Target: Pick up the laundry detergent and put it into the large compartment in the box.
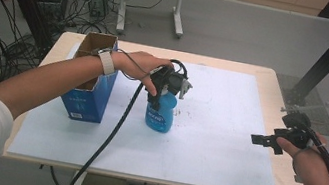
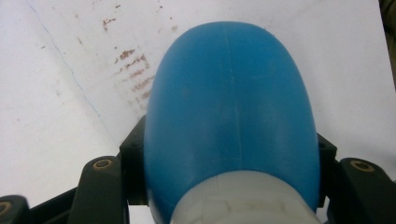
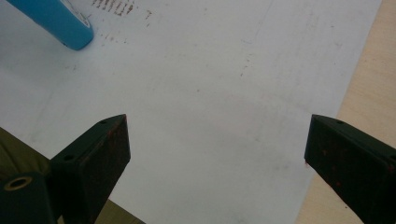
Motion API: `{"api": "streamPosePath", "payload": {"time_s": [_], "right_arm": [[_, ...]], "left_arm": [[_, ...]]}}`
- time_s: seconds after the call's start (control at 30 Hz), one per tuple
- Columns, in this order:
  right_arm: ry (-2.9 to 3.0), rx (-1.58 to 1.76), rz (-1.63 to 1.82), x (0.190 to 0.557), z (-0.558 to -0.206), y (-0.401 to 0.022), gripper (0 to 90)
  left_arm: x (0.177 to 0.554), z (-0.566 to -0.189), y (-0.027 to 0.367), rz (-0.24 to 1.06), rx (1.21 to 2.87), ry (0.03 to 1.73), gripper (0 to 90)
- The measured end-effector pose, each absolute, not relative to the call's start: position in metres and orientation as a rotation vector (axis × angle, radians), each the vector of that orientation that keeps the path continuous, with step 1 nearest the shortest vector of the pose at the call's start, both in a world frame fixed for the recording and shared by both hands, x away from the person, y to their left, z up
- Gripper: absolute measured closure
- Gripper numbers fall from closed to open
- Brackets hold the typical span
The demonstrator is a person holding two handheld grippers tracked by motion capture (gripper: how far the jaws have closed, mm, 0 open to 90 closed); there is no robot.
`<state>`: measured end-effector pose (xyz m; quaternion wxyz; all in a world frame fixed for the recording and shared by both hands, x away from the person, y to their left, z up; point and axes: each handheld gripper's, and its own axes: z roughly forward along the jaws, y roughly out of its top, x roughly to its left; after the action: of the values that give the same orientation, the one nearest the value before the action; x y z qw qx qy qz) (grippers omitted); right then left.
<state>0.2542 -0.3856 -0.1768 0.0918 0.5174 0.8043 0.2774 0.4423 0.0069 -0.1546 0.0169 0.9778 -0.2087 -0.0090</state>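
A blue plastic bottle (image 1: 162, 116) with a white collar (image 2: 238, 200) is upright on the white sheet (image 1: 214, 146), mid-table. My left gripper (image 1: 162, 94) comes down over its top and is shut on it. In the left gripper view the black jaws clamp both sides of the bottle (image 2: 231, 107) just below the collar, at my left gripper (image 2: 231, 161). Whether the base touches the sheet I cannot tell. My right gripper (image 1: 266, 141) hovers near the table's right edge, open, with nothing between its jaws (image 3: 217, 140). The bottle's lower end (image 3: 56, 18) shows far off in the right gripper view.
An open blue cardboard box (image 1: 88, 95) stands left of the bottle, under the left forearm. The wooden table (image 1: 279, 91) borders the sheet on the right. Brown smudges (image 2: 133, 70) mark the sheet beside the bottle. Cables and table legs lie on the floor beyond.
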Motion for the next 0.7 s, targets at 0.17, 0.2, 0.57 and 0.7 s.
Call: {"api": "streamPosePath", "payload": {"time_s": [0.17, 0.2, 0.57, 0.7], "right_arm": [[2.386, 1.539, 0.828, 0.252, -0.177, -0.387, 6.7], [2.386, 1.539, 0.828, 0.252, -0.177, -0.387, 6.7], [2.371, 1.544, 0.829, 0.246, -0.174, -0.392, 6.7], [2.361, 1.553, 0.830, 0.243, -0.173, -0.394, 6.7]], "left_arm": [[0.442, -0.155, 0.006, -0.027, 3.043, -0.653, 38.3], [0.442, -0.155, 0.006, -0.027, 3.043, -0.653, 38.3], [0.441, -0.152, 0.007, -0.018, 3.050, -0.628, 38.2], [0.441, -0.140, 0.008, -0.037, 3.049, -0.595, 38.2]]}}
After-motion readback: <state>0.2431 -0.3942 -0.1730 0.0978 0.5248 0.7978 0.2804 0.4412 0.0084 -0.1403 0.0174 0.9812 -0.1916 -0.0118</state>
